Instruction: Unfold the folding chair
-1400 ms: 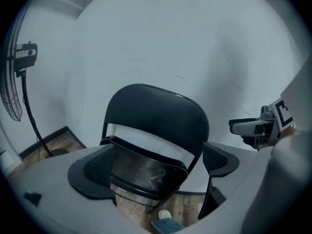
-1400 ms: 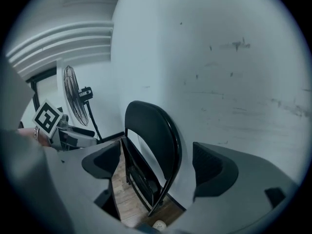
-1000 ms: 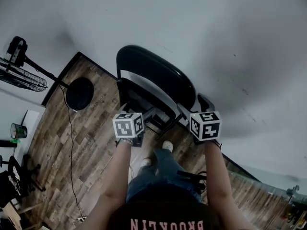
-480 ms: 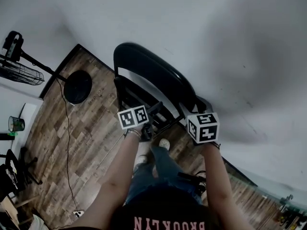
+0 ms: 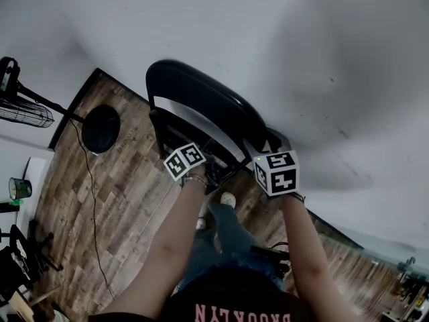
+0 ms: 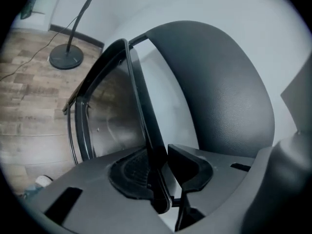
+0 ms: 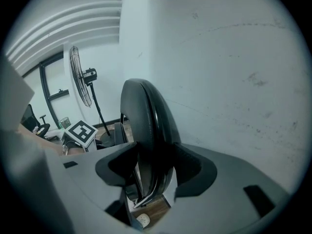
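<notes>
A black folding chair [image 5: 201, 102] leans folded against the white wall, with its padded backrest [image 6: 224, 91] uppermost. My left gripper [image 6: 163, 172] has just been closing, and its pads now press on the thin black seat edge [image 6: 141, 111] that runs up between them. Its marker cube [image 5: 186, 161] shows at the chair's middle. My right gripper [image 7: 153, 167] has also just been closing, and it is now shut on the backrest's side edge [image 7: 141, 116]. Its own cube [image 5: 276, 173] sits at the chair's right side.
A standing fan [image 5: 27, 109] with a round black base [image 5: 100, 127] stands to the left on the wood floor. A cable [image 5: 87, 200] trails across the boards. The person's shoes [image 5: 228, 198] are right below the chair. The white wall [image 5: 315, 59] is behind it.
My left gripper has dropped toward the chair, rolled, and gone from wide open to shut on the seat edge. The right gripper has stayed at the backrest.
</notes>
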Action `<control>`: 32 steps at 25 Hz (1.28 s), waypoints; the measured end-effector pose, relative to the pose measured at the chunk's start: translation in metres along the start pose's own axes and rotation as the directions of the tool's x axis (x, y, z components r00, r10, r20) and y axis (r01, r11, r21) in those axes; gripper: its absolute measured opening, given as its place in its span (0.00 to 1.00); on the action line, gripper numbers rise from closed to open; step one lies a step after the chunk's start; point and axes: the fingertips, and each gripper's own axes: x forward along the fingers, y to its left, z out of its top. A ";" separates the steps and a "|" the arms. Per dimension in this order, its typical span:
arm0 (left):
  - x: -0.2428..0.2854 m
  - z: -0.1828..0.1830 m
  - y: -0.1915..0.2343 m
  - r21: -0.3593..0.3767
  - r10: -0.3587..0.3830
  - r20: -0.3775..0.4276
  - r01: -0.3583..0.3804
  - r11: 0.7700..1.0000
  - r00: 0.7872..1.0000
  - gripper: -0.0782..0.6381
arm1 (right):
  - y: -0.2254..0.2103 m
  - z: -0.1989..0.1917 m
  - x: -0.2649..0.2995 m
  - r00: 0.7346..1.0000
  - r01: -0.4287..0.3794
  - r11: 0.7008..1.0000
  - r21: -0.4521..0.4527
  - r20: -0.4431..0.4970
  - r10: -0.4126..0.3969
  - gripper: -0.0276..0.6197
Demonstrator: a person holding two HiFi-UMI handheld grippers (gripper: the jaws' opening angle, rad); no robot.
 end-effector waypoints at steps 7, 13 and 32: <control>-0.004 -0.004 0.001 -0.061 -0.072 -0.020 0.071 0.996 0.997 0.21 | -0.001 -0.002 -0.002 0.999 0.050 0.999 -0.013 -0.011 -0.050 0.40; -0.014 -0.005 0.004 -0.067 -0.083 -0.020 0.081 0.994 0.996 0.21 | 0.010 -0.002 -0.009 0.997 0.074 0.997 -0.034 -0.001 -0.074 0.40; -0.097 -0.021 0.040 -0.064 -0.156 -0.042 0.153 0.986 0.987 0.22 | 0.099 -0.014 -0.055 0.983 0.181 0.982 -0.050 0.027 -0.180 0.44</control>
